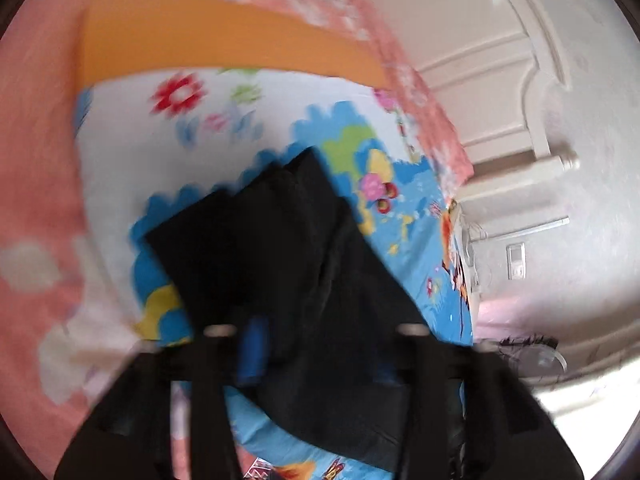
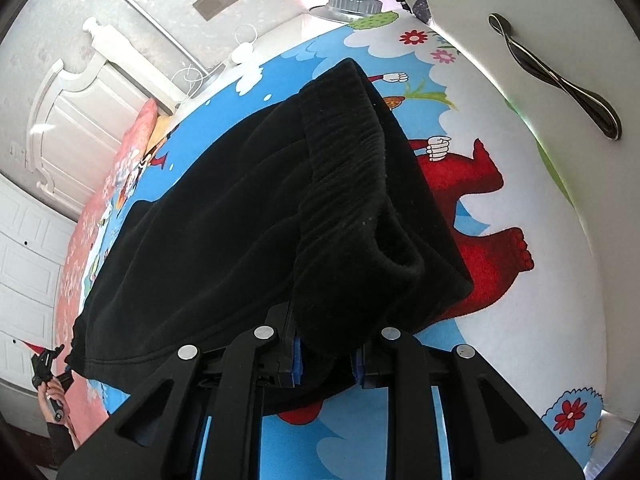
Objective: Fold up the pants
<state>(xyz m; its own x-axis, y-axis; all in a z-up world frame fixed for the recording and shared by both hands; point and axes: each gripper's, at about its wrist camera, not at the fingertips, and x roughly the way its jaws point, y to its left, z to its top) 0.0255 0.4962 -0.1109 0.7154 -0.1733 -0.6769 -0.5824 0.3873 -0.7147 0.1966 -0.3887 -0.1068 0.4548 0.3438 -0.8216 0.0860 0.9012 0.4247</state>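
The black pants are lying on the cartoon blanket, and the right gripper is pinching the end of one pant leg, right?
Nearly. The black pants do lie on the cartoon blanket, but the right gripper is pinching the ribbed waistband, not the end of a pant leg. The right wrist view shows it.

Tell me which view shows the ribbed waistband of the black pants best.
The right wrist view: the ribbed waistband is sharp and close there, with the right gripper shut on its bunched end. The left wrist view is blurred and shows only the pants as a dark shape, no ribbing visible.
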